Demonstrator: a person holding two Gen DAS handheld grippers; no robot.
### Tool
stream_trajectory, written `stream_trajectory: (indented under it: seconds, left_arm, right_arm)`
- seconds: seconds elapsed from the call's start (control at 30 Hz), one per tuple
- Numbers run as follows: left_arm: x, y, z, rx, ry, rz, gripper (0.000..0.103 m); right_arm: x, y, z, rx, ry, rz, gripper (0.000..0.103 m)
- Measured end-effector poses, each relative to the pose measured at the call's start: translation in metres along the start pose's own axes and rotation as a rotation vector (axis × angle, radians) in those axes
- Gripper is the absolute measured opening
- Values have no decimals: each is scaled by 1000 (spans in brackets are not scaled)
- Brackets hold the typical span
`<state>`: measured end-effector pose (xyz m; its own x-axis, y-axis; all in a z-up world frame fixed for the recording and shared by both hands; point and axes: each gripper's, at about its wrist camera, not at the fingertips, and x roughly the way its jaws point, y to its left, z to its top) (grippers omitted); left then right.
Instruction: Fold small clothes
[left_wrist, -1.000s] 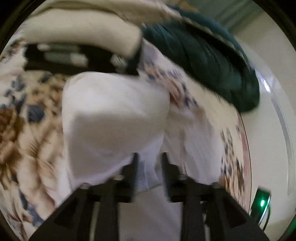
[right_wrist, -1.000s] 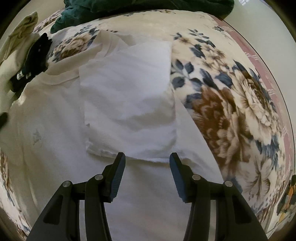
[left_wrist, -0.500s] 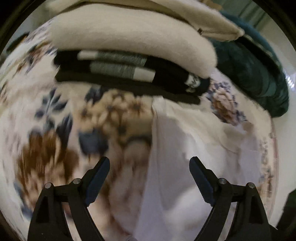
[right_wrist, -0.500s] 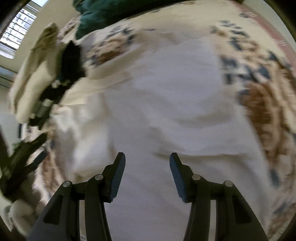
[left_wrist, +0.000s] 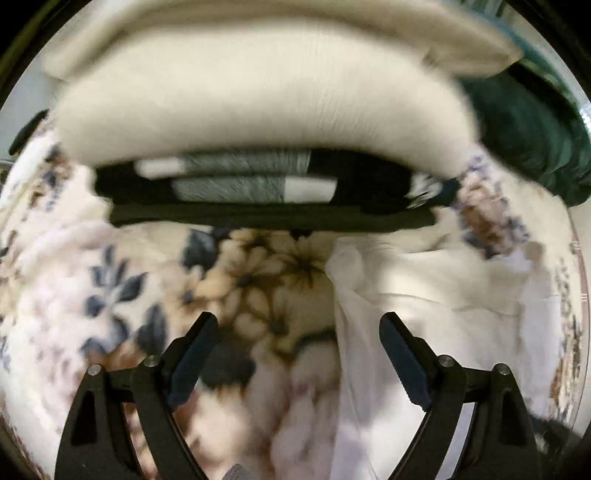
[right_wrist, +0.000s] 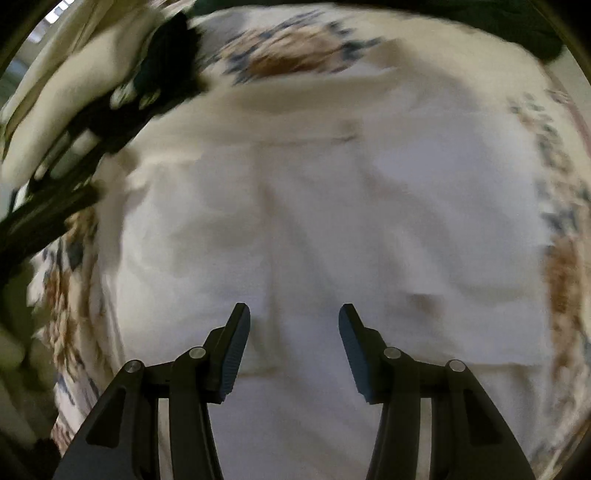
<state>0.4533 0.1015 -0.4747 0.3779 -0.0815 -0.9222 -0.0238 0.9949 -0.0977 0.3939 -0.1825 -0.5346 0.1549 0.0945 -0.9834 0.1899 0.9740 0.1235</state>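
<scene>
A white garment (right_wrist: 314, 221) lies spread flat on a flowered cover (left_wrist: 110, 288). My right gripper (right_wrist: 293, 308) points down over the garment's middle. Its jaws are opening, and nothing is pinched between the pads. In the left wrist view the garment (left_wrist: 443, 295) fills the lower right, with its rumpled edge running down between the fingers. My left gripper (left_wrist: 297, 317) stands wide open over the flowered cover, just left of that edge, holding nothing.
A stack of folded clothes sits close ahead of the left gripper: a thick cream piece (left_wrist: 258, 92) on black ones with grey and white stripes (left_wrist: 258, 214). A dark green blanket (left_wrist: 535, 129) lies at the far right. The stack (right_wrist: 74, 110) also shows at the right wrist view's upper left.
The left gripper let go of the white cloth, opened wide and moved left toward the folded stack. The right gripper slid across the garment, and its jaws stand a little wider.
</scene>
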Motion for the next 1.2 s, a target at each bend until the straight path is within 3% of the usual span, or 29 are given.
stream_trajectory:
  seconds: [0.07,0.23,0.4,0.57,0.77,0.97,1.07,1.2]
  left_arm:
    - [-31,-5,-15,3,-32,18,94]
    - [-77,-32,-46,-2,-31,35,100]
    - [-101,-81,-56,-27,-23,59,100]
    - [-134,-132,-89,-56,-40,125,100]
    - [-145,-216,-166,-169,79,136,100]
    - [-112,-306,-249,-212,269,59,100]
    - [-90,-347,-284,-176,325,36,100]
    - [-65,-387,-322,-118,389,43,100]
  right_arm:
    - [-24,-17,-2,39,-27,-23,80]
    - [-81,-43,-12,19,-80,-110,92]
    - [-125,-65,-10,-30,-108,-84,94]
    - [-148,-111,-10,-77,-66,39,94]
    - [-162,-215,-11,-137,96,155,94]
    - [-143,-319,7,-160,235,190,94]
    - [-124,-350,20,-172,263,199,91]
    - [-98,-359,46,-171,263,255,91]
